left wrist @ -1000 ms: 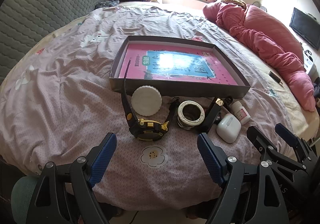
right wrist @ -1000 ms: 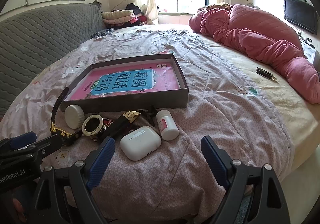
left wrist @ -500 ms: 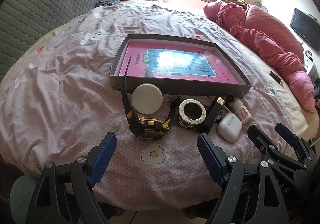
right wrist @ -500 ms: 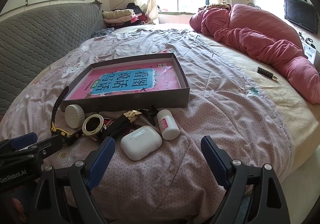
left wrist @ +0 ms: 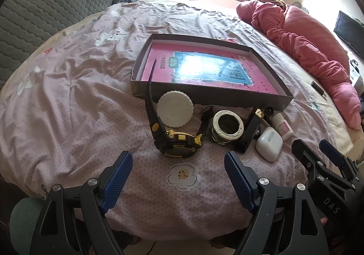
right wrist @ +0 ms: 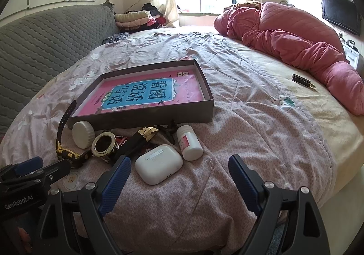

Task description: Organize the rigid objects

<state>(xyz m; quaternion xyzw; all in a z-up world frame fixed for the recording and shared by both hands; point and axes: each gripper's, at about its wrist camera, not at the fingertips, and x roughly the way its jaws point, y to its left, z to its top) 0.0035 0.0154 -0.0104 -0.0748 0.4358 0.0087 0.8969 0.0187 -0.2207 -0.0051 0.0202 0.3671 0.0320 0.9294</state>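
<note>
Grippers, left gripper (left wrist: 178, 176) and right gripper (right wrist: 179, 177), hang released near watch (left wrist: 175, 143) and earbud case (right wrist: 158, 164).

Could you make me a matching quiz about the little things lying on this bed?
Things:
1. earbud case
2. watch
3. small bottle
4. box

Descriptions:
A. black and yellow
B. white with a pink label
C. plain white, nearest the right hand-held gripper
D. holds a pink and blue booklet

Pairs: 1-C, 2-A, 3-B, 4-D
</note>
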